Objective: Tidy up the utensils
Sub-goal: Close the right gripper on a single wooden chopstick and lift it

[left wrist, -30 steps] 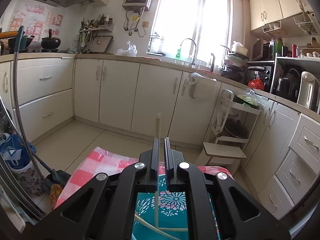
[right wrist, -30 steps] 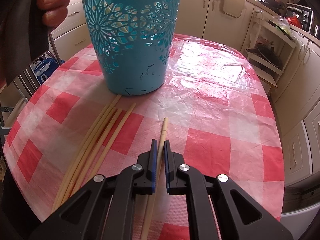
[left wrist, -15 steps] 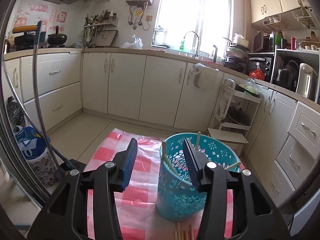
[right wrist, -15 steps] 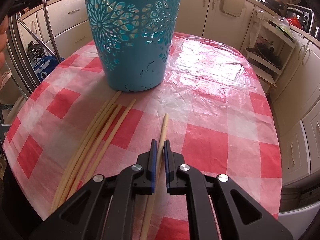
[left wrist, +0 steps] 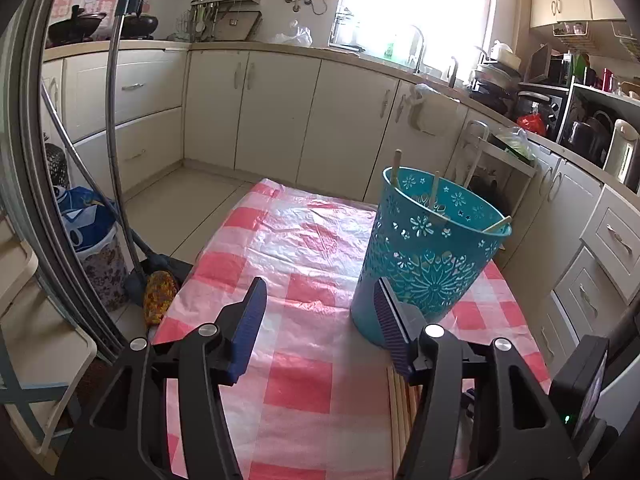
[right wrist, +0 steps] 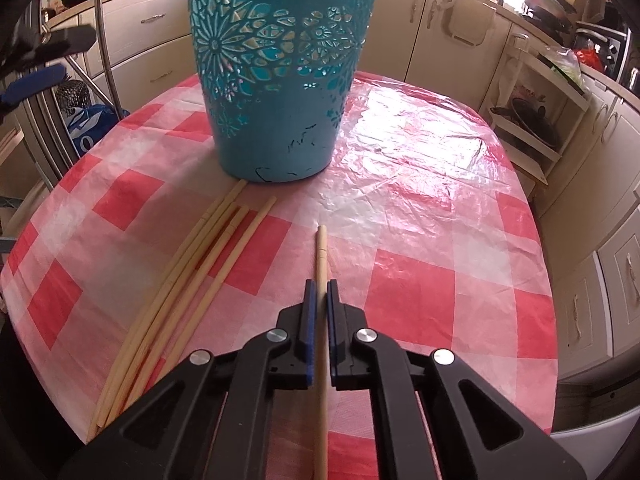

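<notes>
A teal cut-out basket [left wrist: 432, 256] stands on the red-checked table [left wrist: 304, 248] with three chopsticks [left wrist: 396, 170] leaning inside it. My left gripper [left wrist: 319, 286] hovers above the cloth just left of the basket. Its jaws are opening and nothing is between them. In the right wrist view the basket [right wrist: 276, 80] is at the far side. My right gripper [right wrist: 321, 286] is shut on a single chopstick [right wrist: 321, 256] lying on the cloth. Several loose chopsticks [right wrist: 192, 272] lie in a bundle to its left, reaching the basket's foot.
The round table's edge [right wrist: 554, 360] drops off on the right, close to cream cabinets [right wrist: 600, 280]. A white shelf trolley [right wrist: 536, 120] stands beyond. Left of the table are a metal pole [left wrist: 114, 160], a blue bag [left wrist: 86, 224] and a folding frame [left wrist: 36, 340].
My left gripper let go of a chopstick into the basket and opened. It then drew back and sank to the basket's left. The right gripper stayed still on its chopstick.
</notes>
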